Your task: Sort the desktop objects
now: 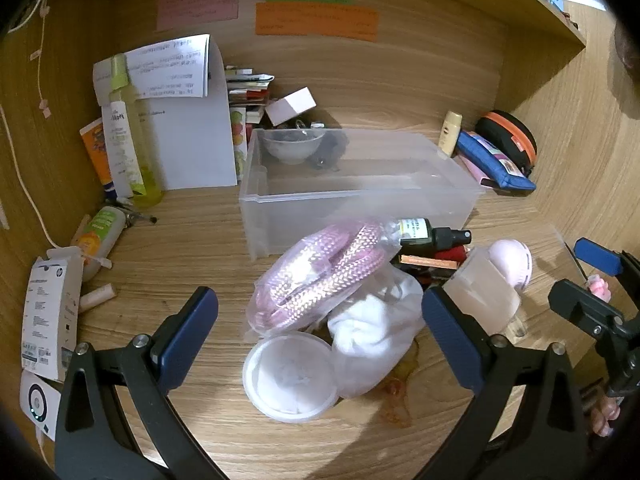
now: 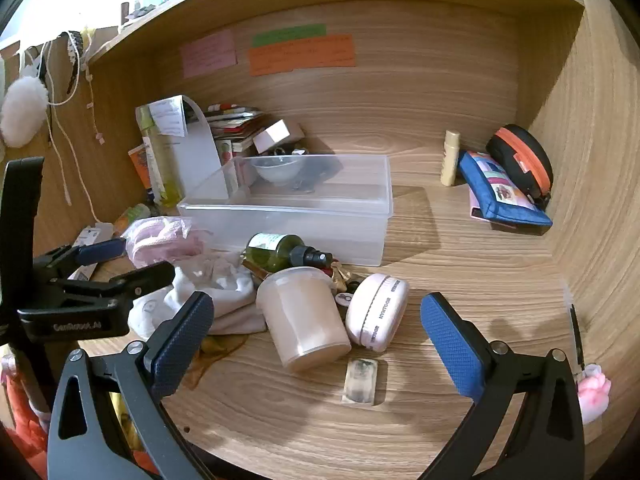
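A clear plastic bin [image 1: 256, 200] [image 2: 384, 204] stands mid-desk with a small bowl [image 1: 293, 146] [image 2: 278, 169] inside. In front of it lies a heap: a bagged pink cable [image 1: 324, 276] [image 2: 160, 240], a white cloth in a bag [image 1: 376, 332] [image 2: 224, 300], a round white lid [image 1: 290, 380], a dark green spray bottle [image 1: 428, 232] [image 2: 280, 250], a frosted tub [image 1: 480, 292] [image 2: 308, 320] on its side and a pink round case [image 1: 514, 264] [image 2: 378, 312]. My left gripper [image 1: 320, 344] hangs open above the heap. My right gripper [image 2: 316, 344] is open above the tub, holding nothing.
Bottles [image 1: 128, 140], papers [image 1: 192, 120] and books crowd the back left. A blue pouch [image 2: 500, 196], black-orange case [image 2: 520, 160] and cream tube [image 2: 450, 158] sit back right. A small card [image 2: 360, 380] lies near the front. Wooden walls enclose the desk on three sides.
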The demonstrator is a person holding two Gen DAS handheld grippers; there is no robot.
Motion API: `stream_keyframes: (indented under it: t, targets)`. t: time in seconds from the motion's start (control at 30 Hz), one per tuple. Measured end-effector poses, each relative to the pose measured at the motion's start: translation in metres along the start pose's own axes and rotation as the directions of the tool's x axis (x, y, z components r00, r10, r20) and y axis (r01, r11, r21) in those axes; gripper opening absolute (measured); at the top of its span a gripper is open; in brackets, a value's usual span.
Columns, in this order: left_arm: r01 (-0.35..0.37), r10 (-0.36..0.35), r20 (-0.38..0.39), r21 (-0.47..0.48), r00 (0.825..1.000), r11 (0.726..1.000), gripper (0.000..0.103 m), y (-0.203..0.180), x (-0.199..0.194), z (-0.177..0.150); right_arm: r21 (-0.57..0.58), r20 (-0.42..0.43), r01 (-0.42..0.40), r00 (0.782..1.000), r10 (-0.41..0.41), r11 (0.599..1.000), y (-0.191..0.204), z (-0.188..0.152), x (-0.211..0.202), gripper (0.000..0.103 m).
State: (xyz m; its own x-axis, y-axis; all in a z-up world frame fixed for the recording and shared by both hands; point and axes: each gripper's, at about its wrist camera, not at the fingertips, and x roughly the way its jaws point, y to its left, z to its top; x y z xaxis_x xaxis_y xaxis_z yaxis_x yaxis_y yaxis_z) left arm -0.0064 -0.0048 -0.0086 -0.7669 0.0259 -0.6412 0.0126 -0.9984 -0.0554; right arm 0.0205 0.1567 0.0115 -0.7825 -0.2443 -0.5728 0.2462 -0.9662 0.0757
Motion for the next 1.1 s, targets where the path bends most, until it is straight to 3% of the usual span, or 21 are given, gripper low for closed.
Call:
stream_keyframes:
  t: [1.1]
  targets:
    - [0.002,-0.002,-0.004,-0.005,1.000,1.000,0.103,0.0012,-0.0026,0.0022,-0.013,0.003,-0.016,1.000,0.016,1.000,0.0029,0.0031,-0.0020,0.103]
